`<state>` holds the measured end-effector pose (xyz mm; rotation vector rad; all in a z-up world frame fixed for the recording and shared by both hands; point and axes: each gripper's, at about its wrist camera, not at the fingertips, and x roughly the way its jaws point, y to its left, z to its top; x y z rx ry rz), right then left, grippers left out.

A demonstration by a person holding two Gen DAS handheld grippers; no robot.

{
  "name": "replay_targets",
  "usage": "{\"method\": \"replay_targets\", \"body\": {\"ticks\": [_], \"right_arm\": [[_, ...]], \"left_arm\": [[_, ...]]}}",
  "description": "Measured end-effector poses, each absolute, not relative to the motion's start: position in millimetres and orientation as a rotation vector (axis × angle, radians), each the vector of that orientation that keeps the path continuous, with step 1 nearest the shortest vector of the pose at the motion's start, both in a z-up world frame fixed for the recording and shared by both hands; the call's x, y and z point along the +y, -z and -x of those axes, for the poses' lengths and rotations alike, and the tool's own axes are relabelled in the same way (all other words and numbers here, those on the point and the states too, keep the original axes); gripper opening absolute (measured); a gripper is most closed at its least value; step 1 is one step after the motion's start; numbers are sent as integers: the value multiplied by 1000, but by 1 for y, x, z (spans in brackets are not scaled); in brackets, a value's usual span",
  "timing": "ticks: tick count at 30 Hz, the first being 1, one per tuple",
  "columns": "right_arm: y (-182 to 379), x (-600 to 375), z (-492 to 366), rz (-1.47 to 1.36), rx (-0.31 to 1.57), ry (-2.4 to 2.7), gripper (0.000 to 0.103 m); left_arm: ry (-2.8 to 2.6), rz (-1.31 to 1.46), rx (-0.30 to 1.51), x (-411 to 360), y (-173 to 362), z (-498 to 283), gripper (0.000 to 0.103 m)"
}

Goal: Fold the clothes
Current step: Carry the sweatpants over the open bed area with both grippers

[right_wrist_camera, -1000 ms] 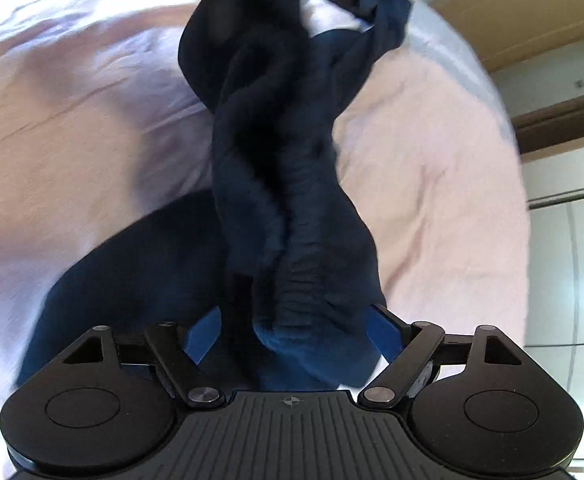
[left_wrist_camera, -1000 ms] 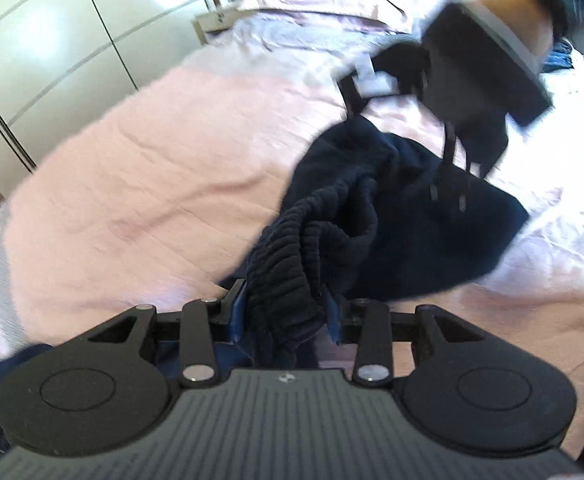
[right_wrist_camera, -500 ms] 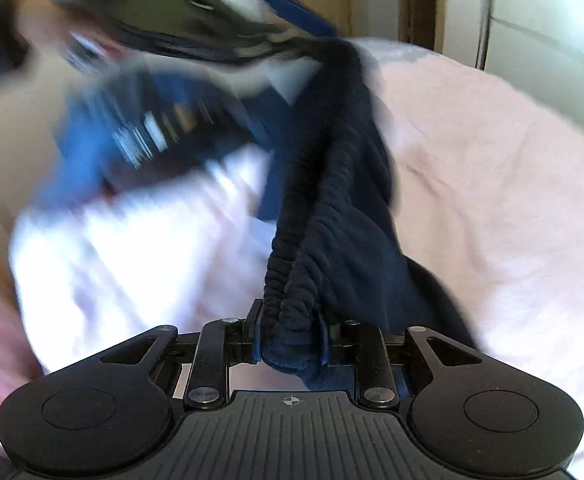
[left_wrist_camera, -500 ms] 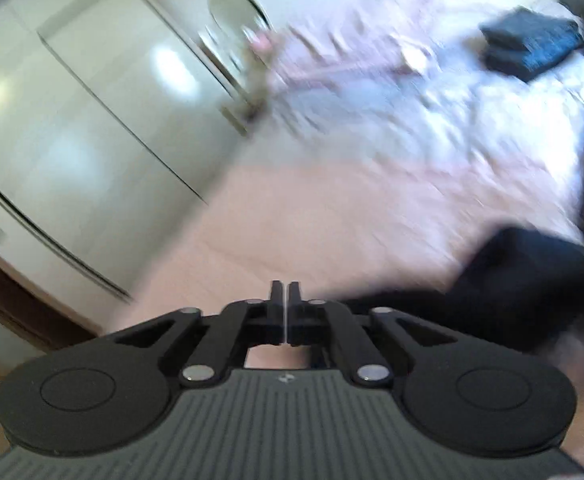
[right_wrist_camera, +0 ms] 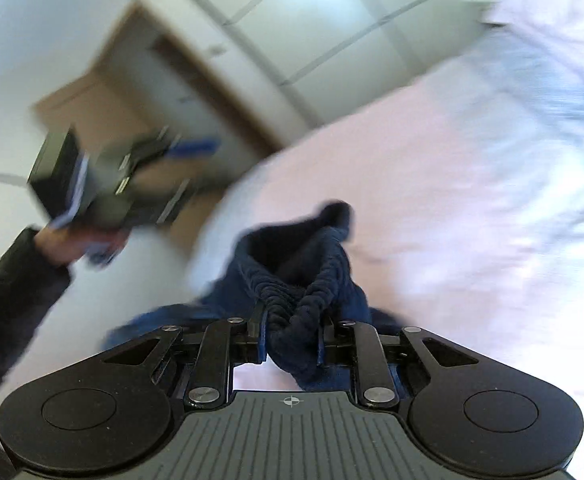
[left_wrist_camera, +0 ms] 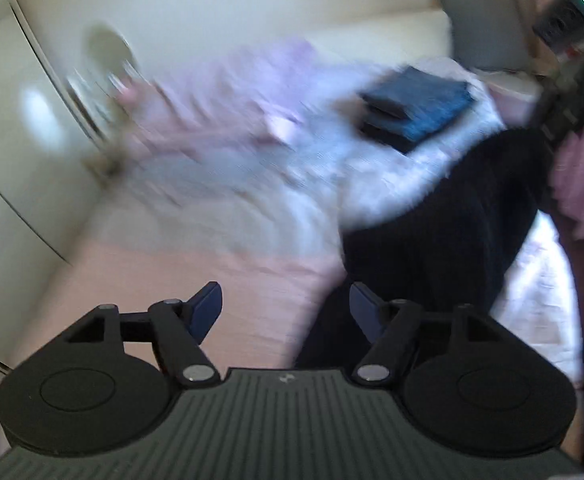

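Note:
A dark navy garment [left_wrist_camera: 443, 232] with a ribbed elastic waistband hangs over the pink bed. My right gripper [right_wrist_camera: 292, 336] is shut on the bunched waistband [right_wrist_camera: 295, 300] and holds it up. In the left wrist view the right gripper's body [left_wrist_camera: 571, 92] shows at the upper right with the garment hanging from it. My left gripper [left_wrist_camera: 286, 308] is open and empty, its blue pads [left_wrist_camera: 208, 306] spread above the pink cover, with the garment's lower part just right of it. It also shows blurred in the right wrist view [right_wrist_camera: 112, 188] at the left.
A folded blue garment stack [left_wrist_camera: 415, 108] lies on the far part of the bed. Rumpled pink and white bedding [left_wrist_camera: 220, 120] lies by the wall. White wardrobe doors [right_wrist_camera: 331, 20] and a brown door frame [right_wrist_camera: 196, 80] stand beside the bed.
My left gripper let go of the waistband, swung away and now stands open. My right gripper keeps the waistband and has lifted and turned the garment.

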<state>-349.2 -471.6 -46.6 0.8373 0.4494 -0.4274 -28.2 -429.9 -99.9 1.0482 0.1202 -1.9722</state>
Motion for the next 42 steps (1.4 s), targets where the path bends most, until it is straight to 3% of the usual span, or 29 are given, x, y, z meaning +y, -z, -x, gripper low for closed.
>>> {"method": "replay_targets", "body": {"ticks": [7, 15, 23, 24, 25, 26, 30, 37, 40, 42], "right_arm": [[123, -492, 483, -1013, 533, 794, 18], [146, -469, 511, -1012, 648, 808, 16], [216, -464, 539, -1118, 650, 865, 16], [223, -463, 545, -1131, 648, 866, 16], [229, -462, 550, -1146, 647, 869, 16], [234, -461, 554, -1160, 643, 871, 16], [233, -467, 567, -1188, 601, 877, 16], [178, -529, 601, -1030, 480, 964, 16], [179, -567, 616, -971, 429, 1037, 16], [198, -597, 622, -957, 401, 1093, 16]], "left_arm": [[2032, -1076, 406, -451, 203, 78, 67], [2200, -1172, 533, -515, 269, 149, 67], [2259, -1538, 868, -571, 371, 220, 68], [2260, -1559, 891, -571, 376, 222, 52], [2262, -1576, 916, -571, 379, 225, 19], [2271, -1575, 938, -571, 376, 228, 8], [2321, -1513, 803, -579, 329, 230, 4], [2339, -1178, 544, -656, 232, 244, 4], [2256, -1061, 457, -685, 233, 267, 7], [2176, -1025, 497, -690, 245, 262, 17]]}}
